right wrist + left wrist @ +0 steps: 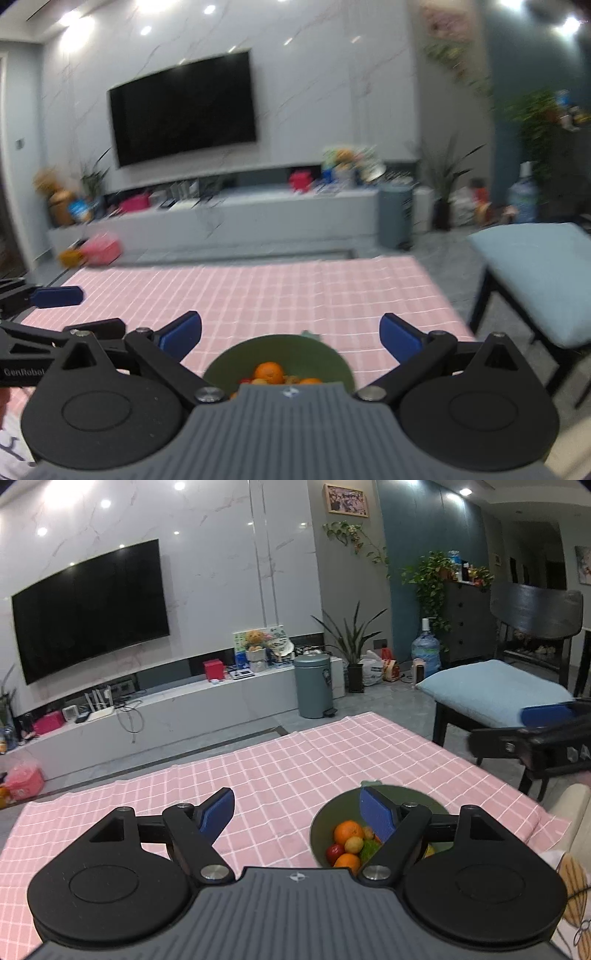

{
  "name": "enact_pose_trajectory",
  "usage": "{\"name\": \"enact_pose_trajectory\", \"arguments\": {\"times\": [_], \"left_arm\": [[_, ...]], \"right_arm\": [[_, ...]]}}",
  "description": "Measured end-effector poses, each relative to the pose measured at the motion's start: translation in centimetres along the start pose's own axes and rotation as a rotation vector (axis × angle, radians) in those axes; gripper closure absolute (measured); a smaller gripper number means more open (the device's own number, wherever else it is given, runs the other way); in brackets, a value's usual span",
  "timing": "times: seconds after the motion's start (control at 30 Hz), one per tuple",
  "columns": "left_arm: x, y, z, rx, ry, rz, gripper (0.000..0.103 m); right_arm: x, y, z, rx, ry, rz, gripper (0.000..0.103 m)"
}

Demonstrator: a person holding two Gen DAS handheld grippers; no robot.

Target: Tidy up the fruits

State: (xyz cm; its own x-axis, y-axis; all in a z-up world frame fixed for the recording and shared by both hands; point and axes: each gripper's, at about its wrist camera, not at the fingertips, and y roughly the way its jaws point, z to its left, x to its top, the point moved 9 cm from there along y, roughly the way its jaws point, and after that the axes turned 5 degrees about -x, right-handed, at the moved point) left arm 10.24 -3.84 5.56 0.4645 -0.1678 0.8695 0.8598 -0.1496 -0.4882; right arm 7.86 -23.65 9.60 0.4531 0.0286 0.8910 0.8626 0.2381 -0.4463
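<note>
A green bowl (413, 797) sits on the pink checked tablecloth (280, 760) near the table's front. It holds several fruits: oranges (348, 831), a yellow fruit (354, 844), a red fruit (334, 852) and something green. My left gripper (299, 814) is open and empty, raised above the table, its right finger over the bowl. My right gripper (291, 334) is open and empty, raised just behind the bowl (332, 360), where an orange (269, 372) shows. The right gripper also shows in the left wrist view (546, 716); the left gripper shows at the left of the right wrist view (55, 297).
A stool with a light blue cushion (491, 690) stands right of the table. Beyond the table's far edge are the floor, a grey pedal bin (314, 685), a low TV cabinet (177, 712) and a wall TV (88, 609). The right wrist view is blurred.
</note>
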Motion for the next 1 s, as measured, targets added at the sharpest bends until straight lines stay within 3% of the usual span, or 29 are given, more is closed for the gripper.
{"name": "enact_pose_trajectory", "arguments": {"times": [0.27, 0.47, 0.8, 1.0], "left_arm": [[-3.4, 0.0, -1.7, 0.005, -0.002, 0.064, 0.012], [-6.7, 1.1, -2.5, -0.002, -0.001, 0.138, 0.012], [-10.5, 3.1, -2.0, -0.006, -0.066, 0.258, 0.012], [-11.8, 3.6, -1.4, -0.007, -0.139, 0.318, 0.012]], "right_arm": [[-5.5, -3.8, 1.4, -0.062, 0.002, -0.012, 0.005], [-9.7, -2.7, 2.2, -0.078, 0.026, 0.054, 0.005], [-12.7, -0.1, 1.8, -0.047, 0.120, 0.158, 0.005], [-13.2, 0.8, 2.5, -0.058, 0.072, 0.170, 0.005]]}}
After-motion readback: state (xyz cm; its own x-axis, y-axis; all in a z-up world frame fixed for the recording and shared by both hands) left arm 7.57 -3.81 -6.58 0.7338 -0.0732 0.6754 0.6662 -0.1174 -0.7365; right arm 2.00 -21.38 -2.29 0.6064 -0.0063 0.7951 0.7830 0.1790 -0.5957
